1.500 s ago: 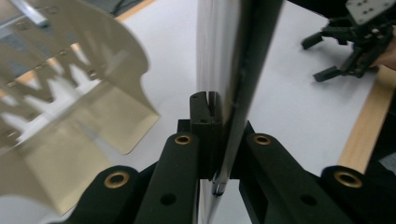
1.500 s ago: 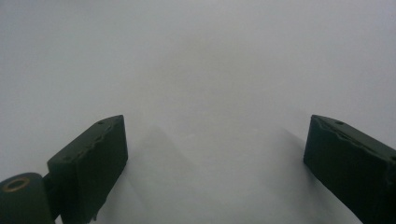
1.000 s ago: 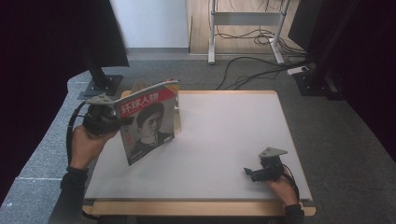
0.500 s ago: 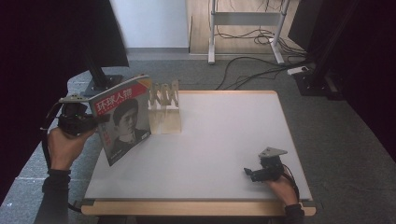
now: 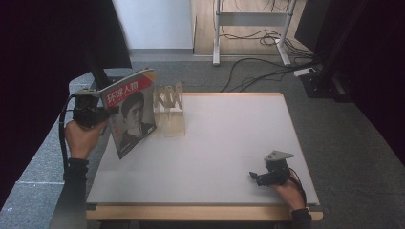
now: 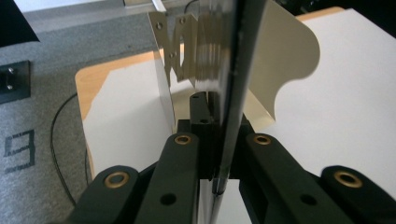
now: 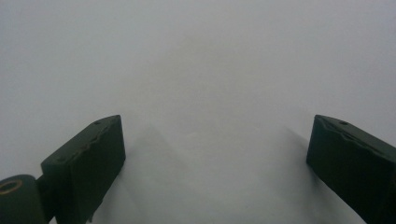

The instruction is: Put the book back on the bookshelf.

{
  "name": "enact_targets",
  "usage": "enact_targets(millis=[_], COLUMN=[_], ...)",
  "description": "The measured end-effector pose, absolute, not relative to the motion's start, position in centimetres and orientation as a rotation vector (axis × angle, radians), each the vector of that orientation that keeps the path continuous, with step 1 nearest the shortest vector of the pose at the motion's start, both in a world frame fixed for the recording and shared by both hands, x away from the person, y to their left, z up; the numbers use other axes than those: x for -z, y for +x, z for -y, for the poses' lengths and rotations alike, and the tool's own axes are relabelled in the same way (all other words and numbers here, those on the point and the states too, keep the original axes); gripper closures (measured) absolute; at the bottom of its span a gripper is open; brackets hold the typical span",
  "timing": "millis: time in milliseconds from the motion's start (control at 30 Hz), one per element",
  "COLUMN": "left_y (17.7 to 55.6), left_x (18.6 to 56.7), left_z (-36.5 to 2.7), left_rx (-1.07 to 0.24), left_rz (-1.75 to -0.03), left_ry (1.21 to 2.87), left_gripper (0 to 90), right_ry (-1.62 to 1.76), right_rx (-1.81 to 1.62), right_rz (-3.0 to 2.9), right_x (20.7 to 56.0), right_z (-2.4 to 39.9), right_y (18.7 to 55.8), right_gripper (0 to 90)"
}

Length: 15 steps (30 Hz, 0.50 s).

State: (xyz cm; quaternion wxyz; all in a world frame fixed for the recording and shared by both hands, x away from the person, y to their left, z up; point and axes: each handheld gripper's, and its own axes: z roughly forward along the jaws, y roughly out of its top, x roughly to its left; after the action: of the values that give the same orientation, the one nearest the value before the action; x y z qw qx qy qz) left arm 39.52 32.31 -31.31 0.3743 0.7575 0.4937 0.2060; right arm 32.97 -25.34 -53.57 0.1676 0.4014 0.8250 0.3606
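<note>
A magazine (image 5: 130, 112) with a red title band and a portrait cover stands upright over the white table's (image 5: 229, 133) left edge. My left gripper (image 5: 102, 113) is shut on its left side. In the left gripper view the magazine (image 6: 233, 93) runs edge-on between the jaws of the left gripper (image 6: 219, 140). A clear slotted rack (image 5: 169, 102) stands just right of the magazine, apart from it; the rack (image 6: 187, 51) lies ahead of the jaws. My right gripper (image 5: 255, 177) rests near the front right corner. In the right gripper view it (image 7: 215, 158) is open over bare table.
A black stand (image 5: 98, 71) rises off the table's back left corner. Cables (image 5: 248, 67) and a power strip (image 5: 305, 72) lie on the grey carpet behind the table, near a white desk frame (image 5: 217, 33).
My left hand carried the magazine leftward away from the rack, which now stands uncovered. The right gripper has not moved.
</note>
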Motion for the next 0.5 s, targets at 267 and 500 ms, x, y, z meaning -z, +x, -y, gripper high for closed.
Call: enact_targets(millis=[267,500], left_y=[41.4,42.1], left_x=[32.1,33.5], left_z=[-31.1,-30.9], left_rx=[-0.572,-0.602], left_rz=[-1.261,-1.247], left_ry=[1.901,1.857], left_gripper=[87.0,86.9], right_ry=[1.139,1.138], right_rx=[-1.027,-1.028], right_rz=[-2.352,-2.353], right_x=[53.6,53.6], right_z=[25.3,25.3], right_y=[33.0,33.0], right_gripper=[3.2,3.1])
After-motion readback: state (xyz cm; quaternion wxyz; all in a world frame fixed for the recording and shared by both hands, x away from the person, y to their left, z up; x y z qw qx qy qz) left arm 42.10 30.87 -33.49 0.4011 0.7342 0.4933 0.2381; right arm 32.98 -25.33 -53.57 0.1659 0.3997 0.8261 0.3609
